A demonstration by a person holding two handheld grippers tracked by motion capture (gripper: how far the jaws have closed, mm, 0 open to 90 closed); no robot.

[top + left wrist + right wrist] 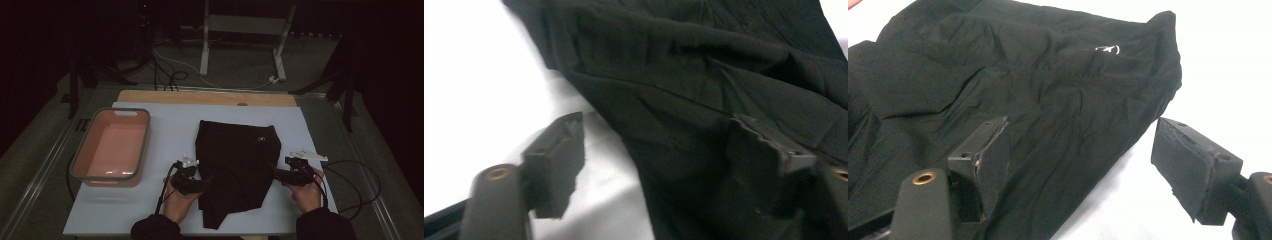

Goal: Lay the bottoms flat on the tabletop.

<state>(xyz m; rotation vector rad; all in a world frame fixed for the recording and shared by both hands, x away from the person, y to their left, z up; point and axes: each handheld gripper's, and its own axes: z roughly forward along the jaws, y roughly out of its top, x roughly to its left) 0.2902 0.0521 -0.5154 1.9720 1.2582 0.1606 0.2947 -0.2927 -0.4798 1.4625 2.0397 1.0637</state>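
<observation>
A black garment (237,160) lies folded on the white table cover (165,125), with a small white logo near its far right corner. My left gripper (207,182) sits at the garment's left edge, open. In the left gripper view (659,145) one jaw stands over the white cover and the other over the dark cloth (704,75), not pressing it. My right gripper (276,172) is at the garment's right edge, open. In the right gripper view (1083,145) the cloth's edge (1023,75) runs between the spread jaws.
A pink basin with a grey rim (142,145) stands at the left of the table, with nothing in it. A wooden strip (205,97) borders the far edge. Cables trail from both grippers, and a metal stand (245,30) and cords sit on the floor beyond.
</observation>
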